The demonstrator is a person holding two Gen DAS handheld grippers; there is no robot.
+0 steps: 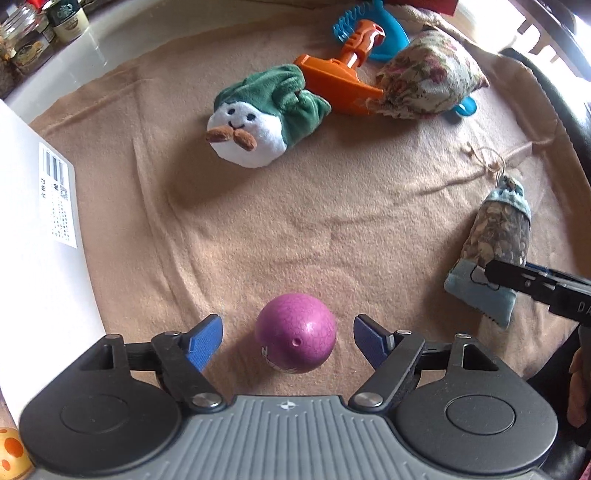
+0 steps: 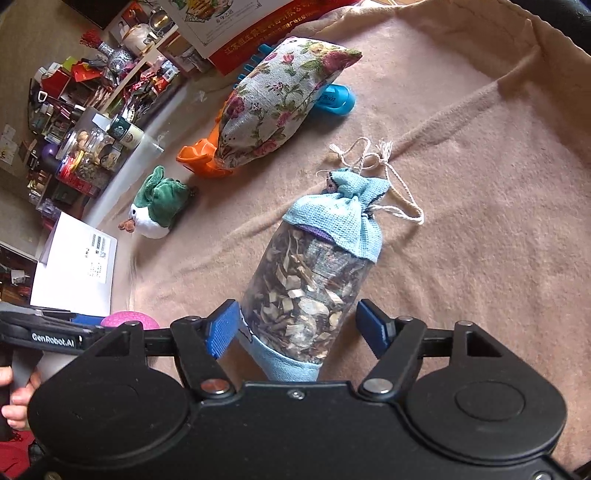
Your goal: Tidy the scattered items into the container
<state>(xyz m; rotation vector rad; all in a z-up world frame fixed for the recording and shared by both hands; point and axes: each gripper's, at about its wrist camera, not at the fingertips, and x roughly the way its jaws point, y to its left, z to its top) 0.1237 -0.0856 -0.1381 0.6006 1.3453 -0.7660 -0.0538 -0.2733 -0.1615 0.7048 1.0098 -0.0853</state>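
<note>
A purple egg-shaped ball (image 1: 296, 334) lies on the tan blanket (image 1: 314, 221) between the open fingers of my left gripper (image 1: 288, 341), touching neither pad. My right gripper (image 2: 301, 332) is open around the lower end of a clear herb sachet with blue cloth ends (image 2: 314, 280); its left pad (image 2: 221, 328) touches the sachet, the right pad stands apart. The sachet (image 1: 491, 251) and the right gripper's tip also show in the left wrist view. A white box (image 1: 40, 266) stands at the left. A green plush toy (image 1: 258, 114), orange scraper (image 1: 340, 79), floral pouch (image 1: 428, 74) and blue plastic toy (image 1: 373, 33) lie farther off.
A yellow ball with orange spots (image 1: 11, 452) sits at the lower left corner. Jars and clutter (image 2: 85, 147) crowd the white counter beyond the blanket. A printed red and white box (image 2: 240, 29) stands behind the floral pouch. The blanket's hem (image 2: 546, 48) runs along the right.
</note>
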